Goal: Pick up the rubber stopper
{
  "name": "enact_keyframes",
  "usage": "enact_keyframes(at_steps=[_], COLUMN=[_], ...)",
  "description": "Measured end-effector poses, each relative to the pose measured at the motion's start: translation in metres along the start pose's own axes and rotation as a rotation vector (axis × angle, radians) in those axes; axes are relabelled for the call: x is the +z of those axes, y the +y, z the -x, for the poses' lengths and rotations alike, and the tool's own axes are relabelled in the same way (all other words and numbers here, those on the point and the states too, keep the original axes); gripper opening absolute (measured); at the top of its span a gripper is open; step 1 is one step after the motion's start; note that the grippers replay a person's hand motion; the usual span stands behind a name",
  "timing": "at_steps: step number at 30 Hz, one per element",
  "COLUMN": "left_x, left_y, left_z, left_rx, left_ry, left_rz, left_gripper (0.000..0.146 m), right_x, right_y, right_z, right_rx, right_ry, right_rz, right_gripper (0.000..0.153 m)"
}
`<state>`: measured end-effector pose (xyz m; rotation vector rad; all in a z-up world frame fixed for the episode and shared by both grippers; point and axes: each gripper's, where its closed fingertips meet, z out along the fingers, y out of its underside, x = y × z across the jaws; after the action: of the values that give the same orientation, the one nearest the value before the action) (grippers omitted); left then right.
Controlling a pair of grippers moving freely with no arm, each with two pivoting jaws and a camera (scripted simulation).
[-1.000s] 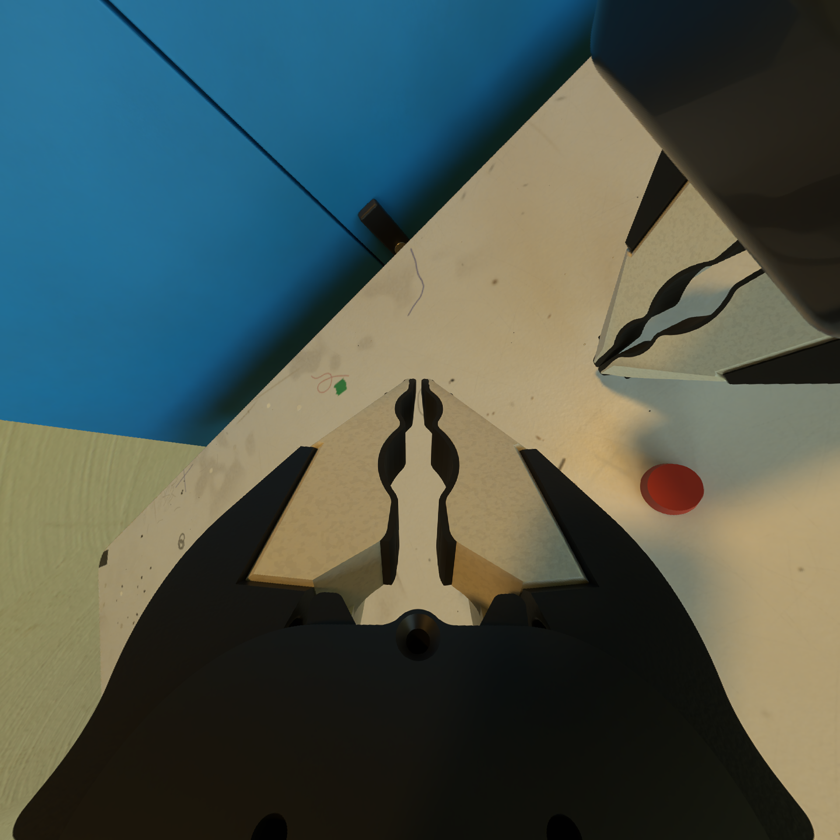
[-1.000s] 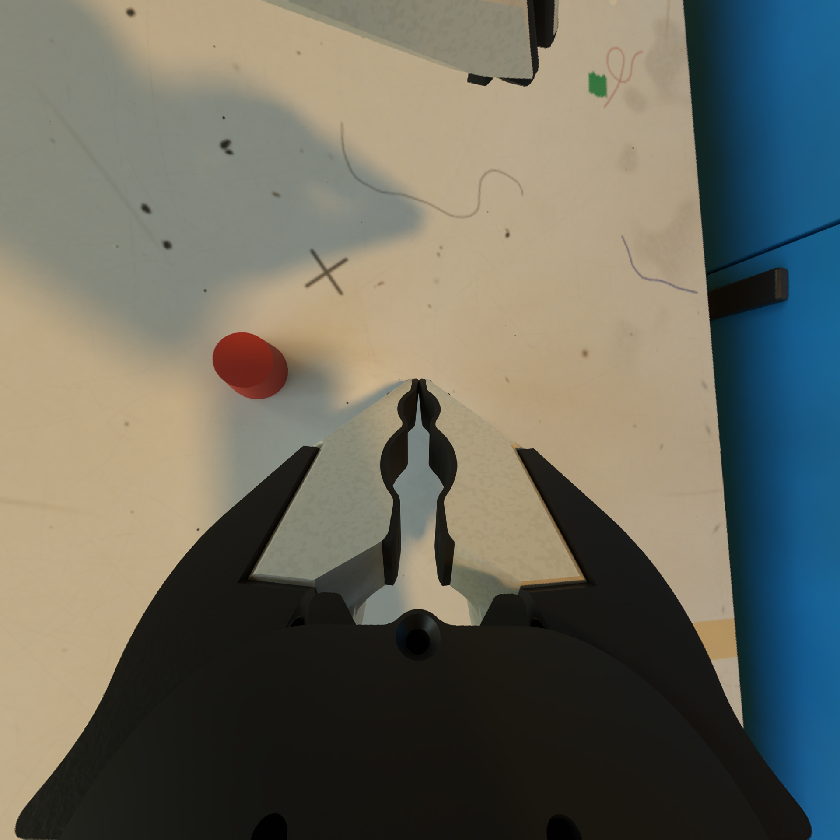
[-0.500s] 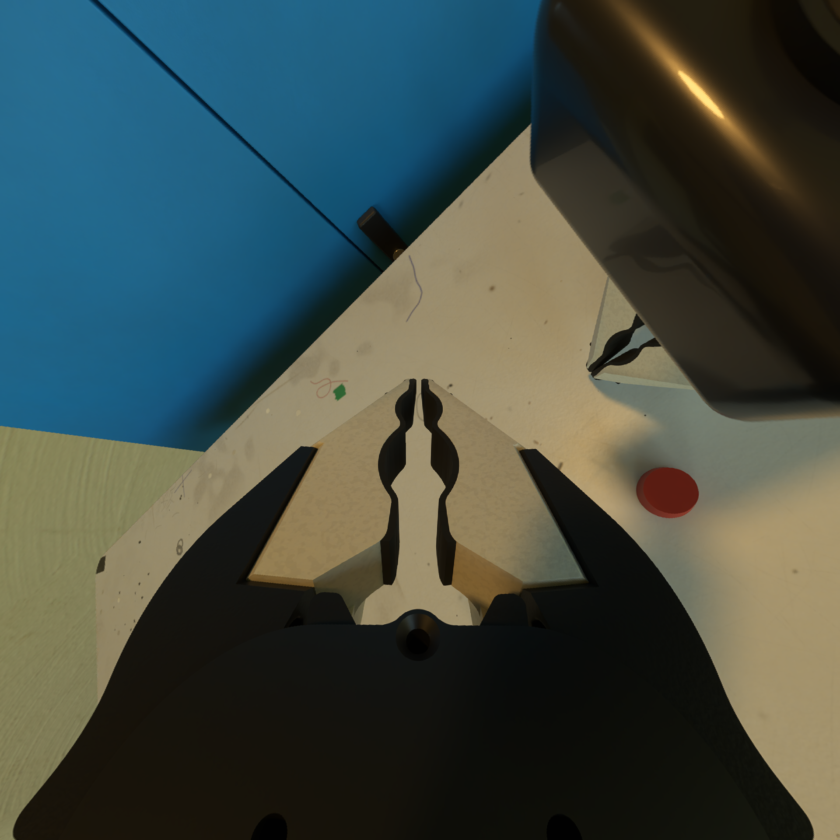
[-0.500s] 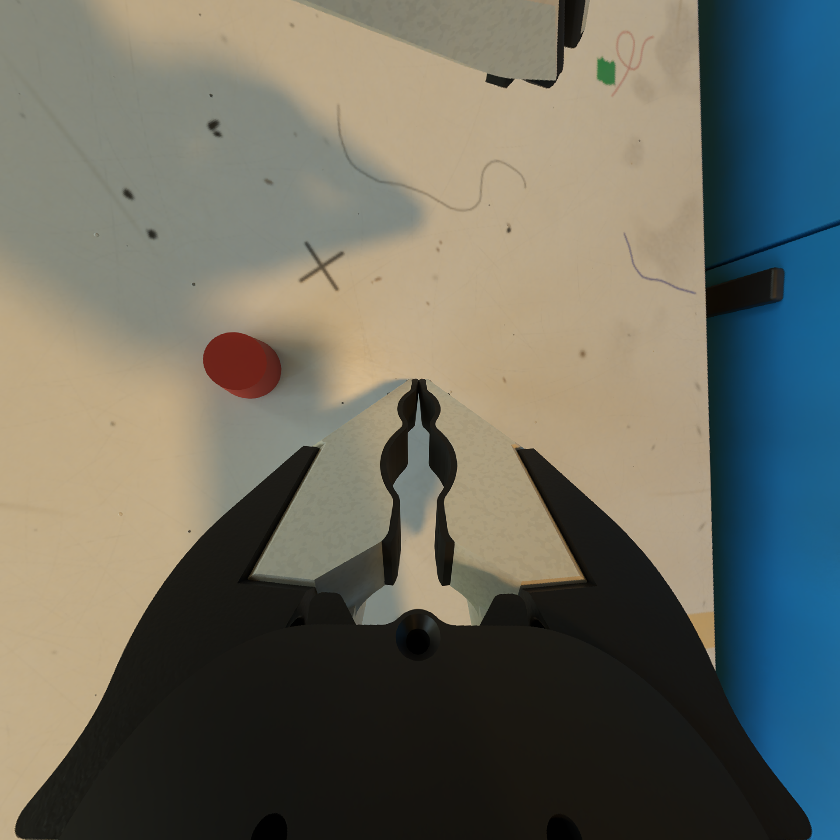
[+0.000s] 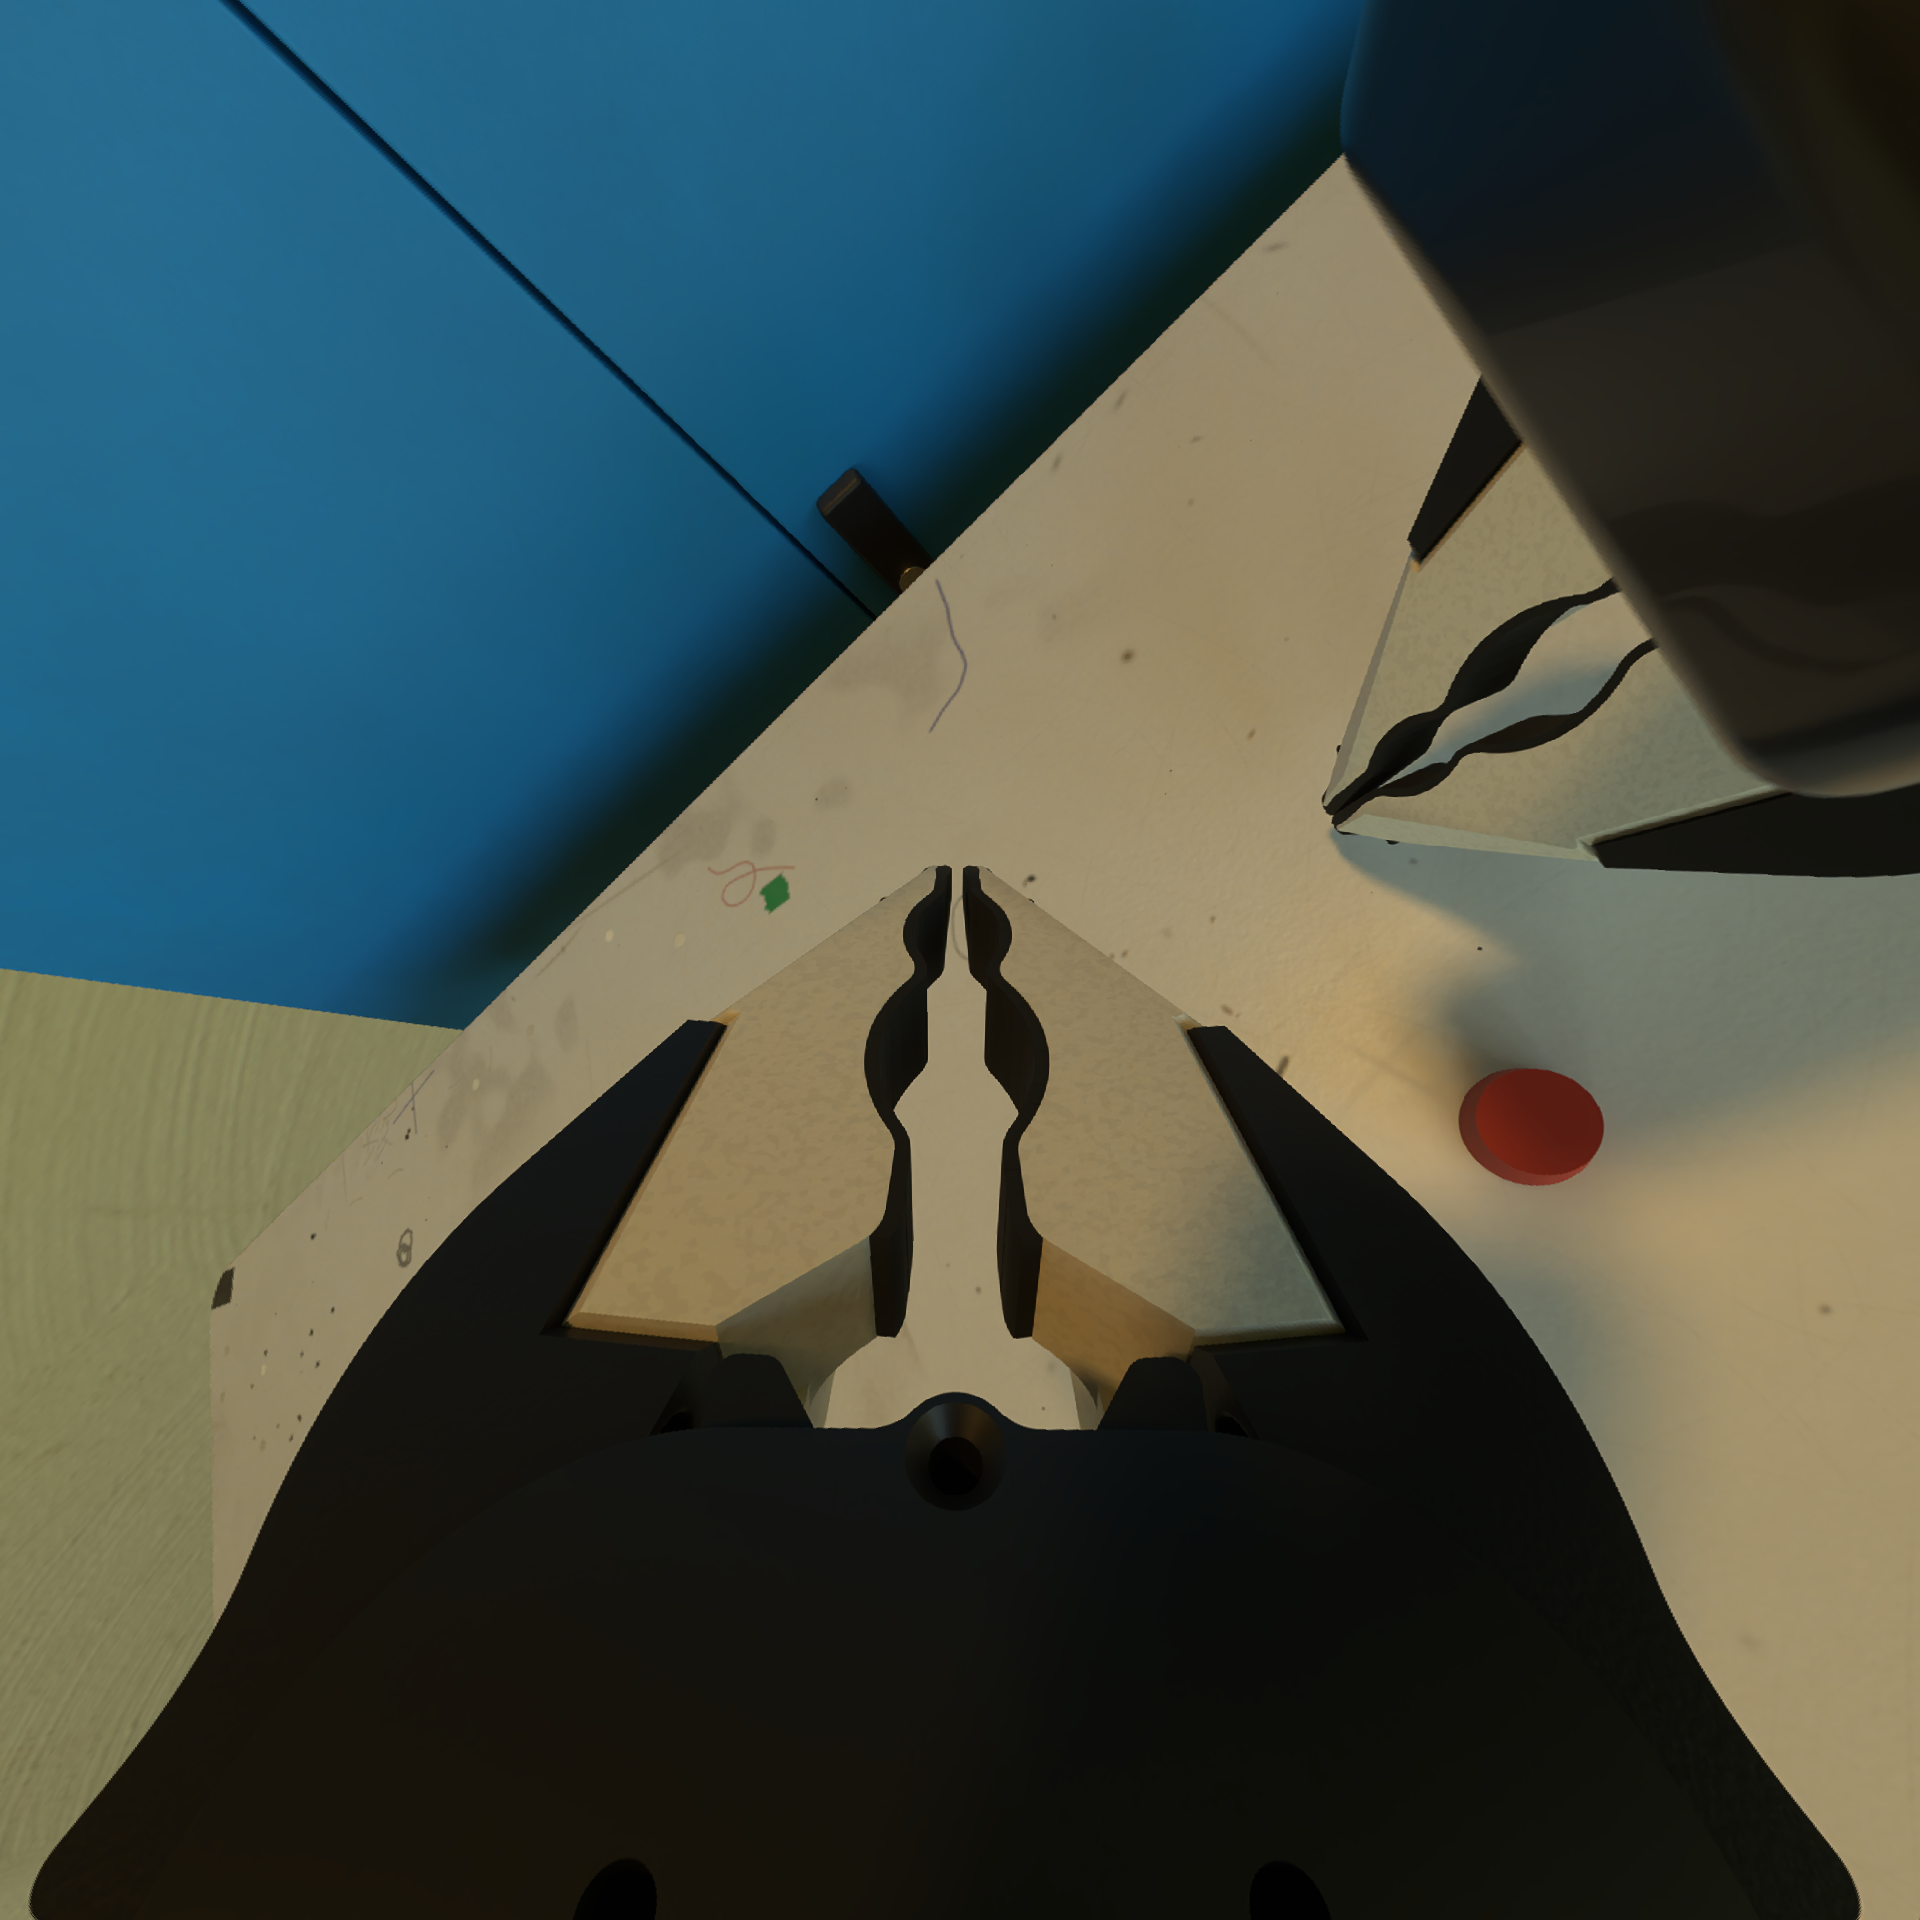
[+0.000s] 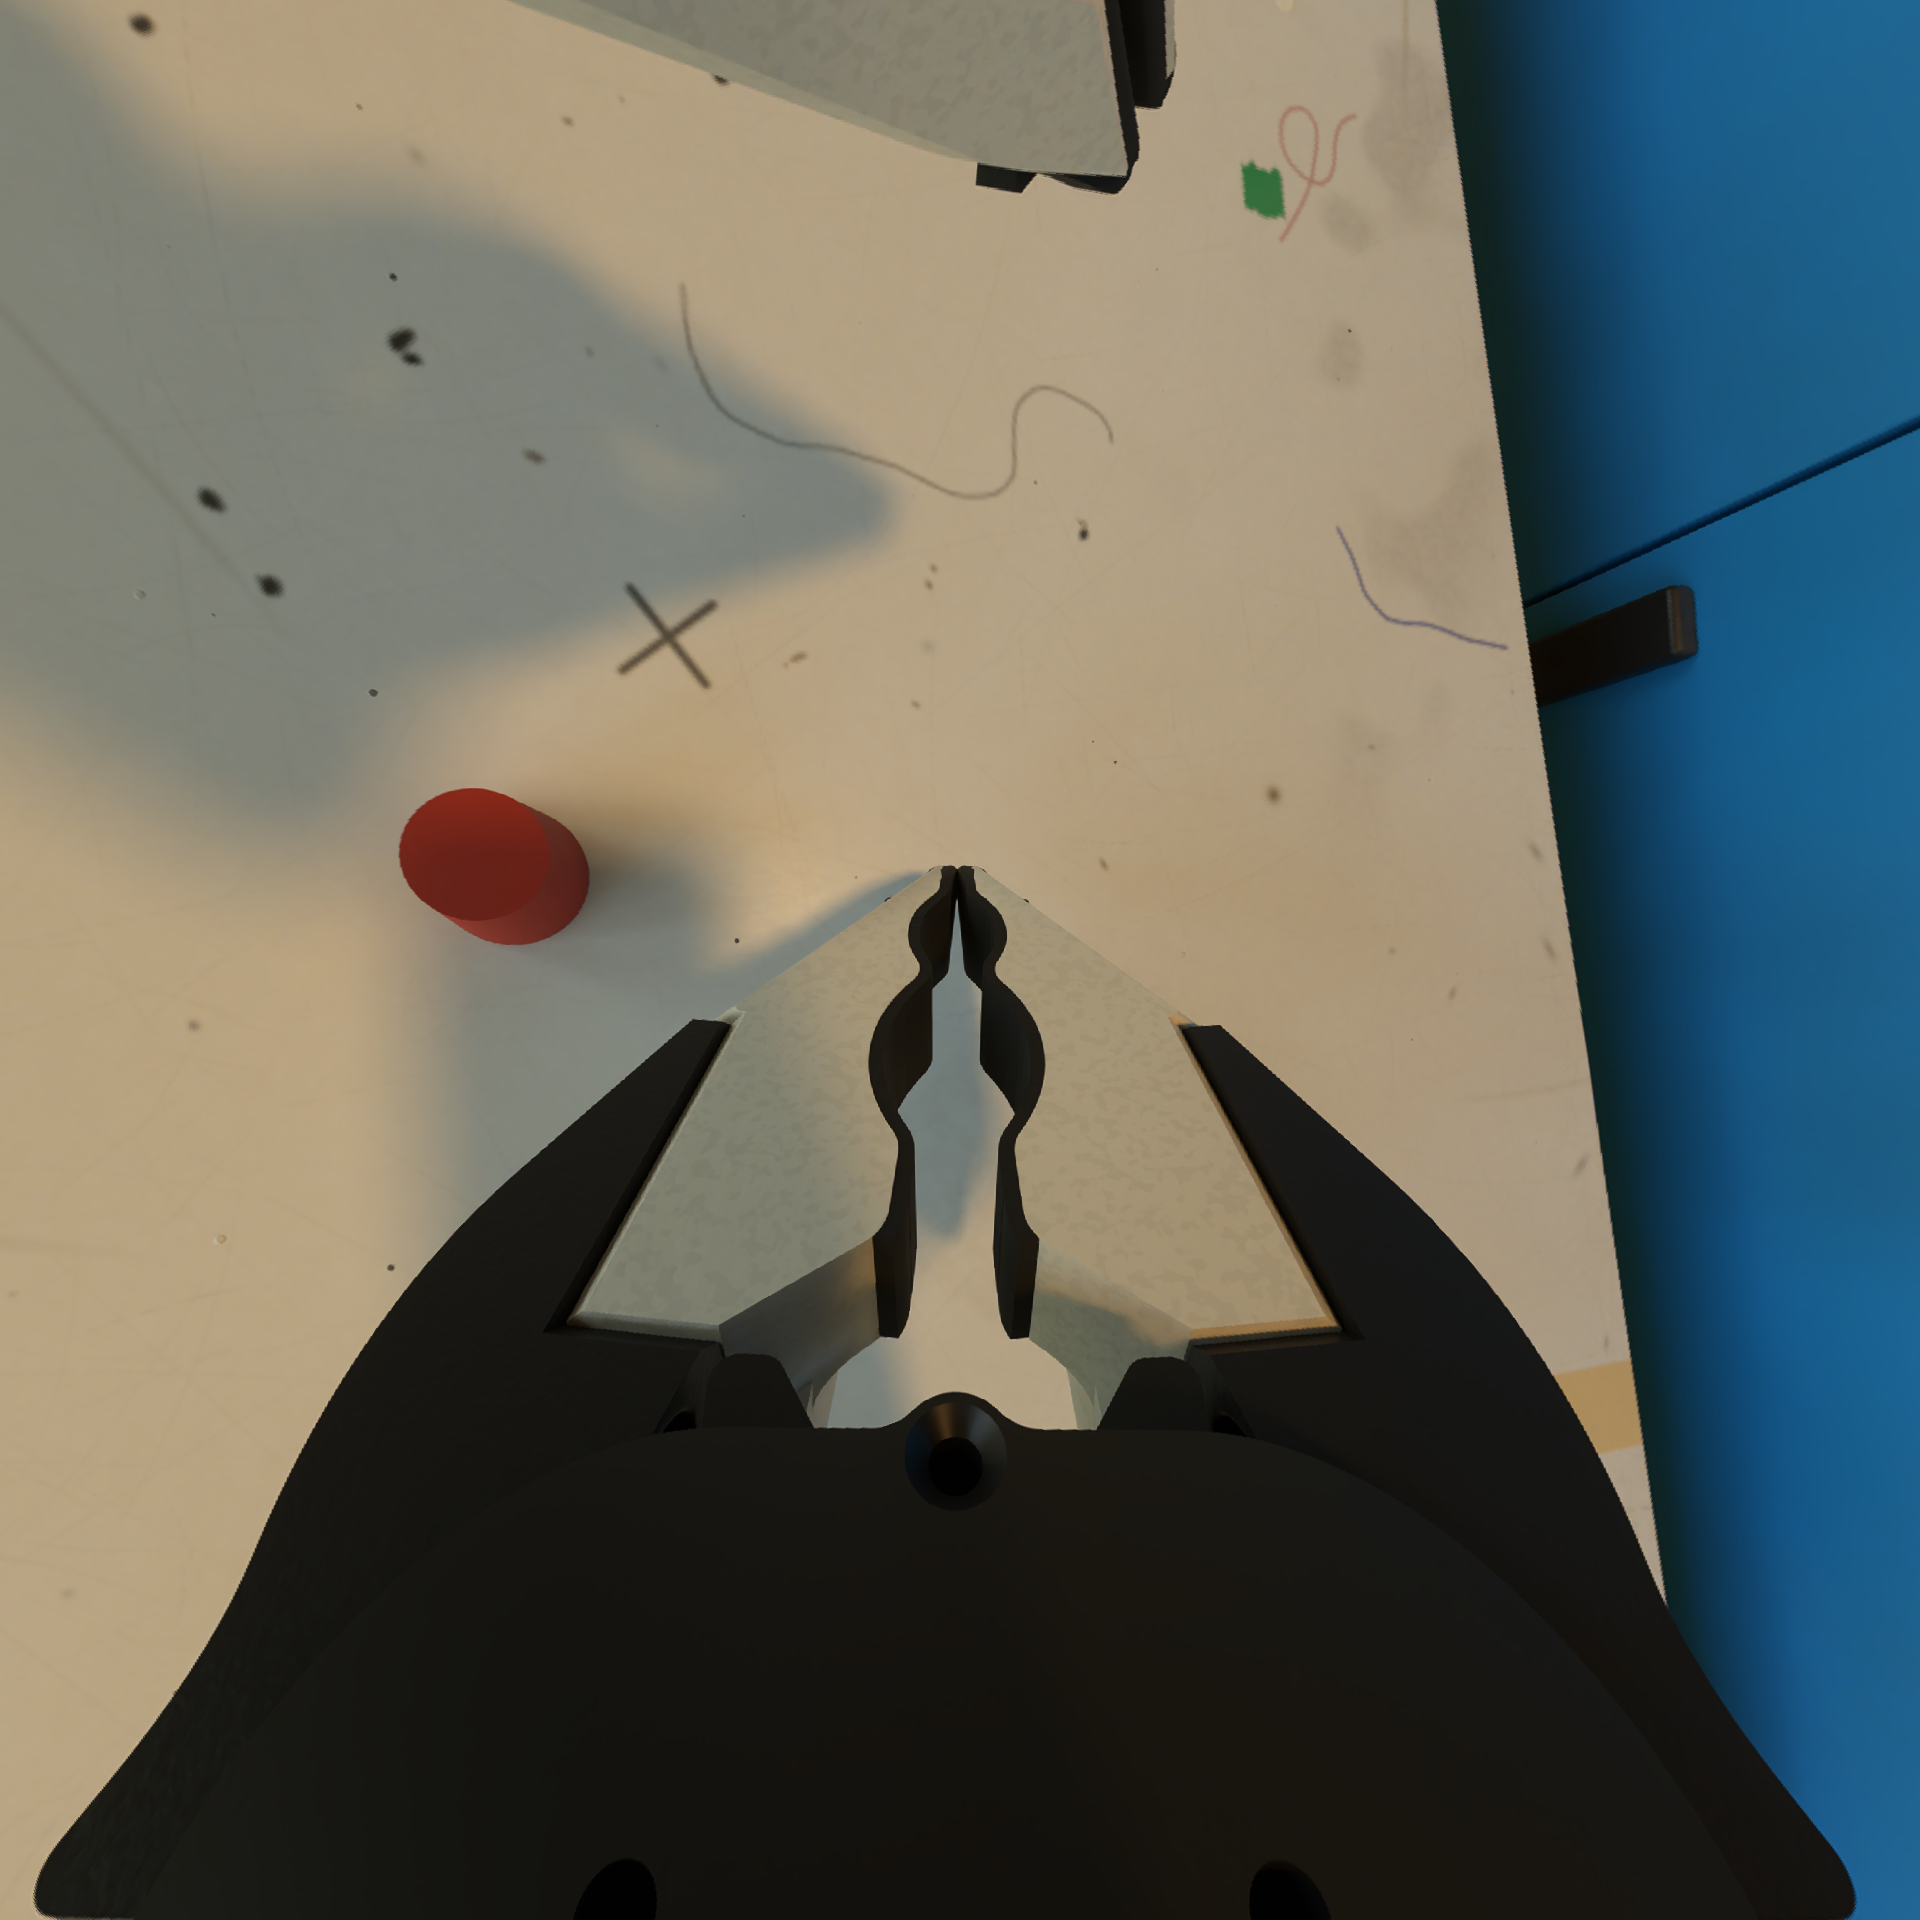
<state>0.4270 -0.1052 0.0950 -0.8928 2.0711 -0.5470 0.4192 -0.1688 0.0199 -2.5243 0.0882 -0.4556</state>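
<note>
The rubber stopper (image 5: 1530, 1125) is a short red cylinder standing on the cream table (image 5: 1143, 582). In the left wrist view it lies to the right of my left gripper (image 5: 956, 873), which is shut and empty. In the right wrist view the stopper (image 6: 488, 862) stands to the left of my right gripper (image 6: 956, 871), which is shut and empty, a short way off. The right gripper also shows in the left wrist view (image 5: 1340, 810) at the upper right, beyond the stopper. The left gripper's fingers (image 6: 914, 83) show at the top of the right wrist view.
The table edge (image 5: 665, 831) runs diagonally, with a blue cabinet (image 5: 364, 468) and its black handle (image 5: 862, 520) beyond it. In the right wrist view the edge (image 6: 1496, 623) is on the right. A small green mark (image 6: 1262, 189) and a pen cross (image 6: 668, 636) are on the table.
The right gripper has dropped closer to the table, so the stopper looks larger in its view. In the left wrist view its body swung in and back out. The stopper has not moved.
</note>
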Motion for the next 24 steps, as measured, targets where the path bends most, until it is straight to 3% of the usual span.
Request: enact_keyframes(at_steps=[5, 15, 24], left_x=[0.0, 0.0, -0.0003], left_y=[-0.001, -0.0021, -0.001], left_z=[0.0003, -0.0002, -0.0006], left_rx=[0.0, 0.006, 0.019], left_ry=[0.001, 0.003, -0.014], left_rz=[-0.003, -0.008, -0.007], left_gripper=[0.002, 0.002, 0.002], right_x=[0.0028, 0.0042, 0.0001], right_y=[0.001, -0.0021, -0.0012], right_z=[-0.0008, 0.0048, 0.0084], right_rx=[-0.042, -0.269, -0.314], right_ry=[0.023, 0.103, 0.164], right_rz=[0.007, 0.012, -0.037], right_gripper=[0.0, 0.0, 0.0])
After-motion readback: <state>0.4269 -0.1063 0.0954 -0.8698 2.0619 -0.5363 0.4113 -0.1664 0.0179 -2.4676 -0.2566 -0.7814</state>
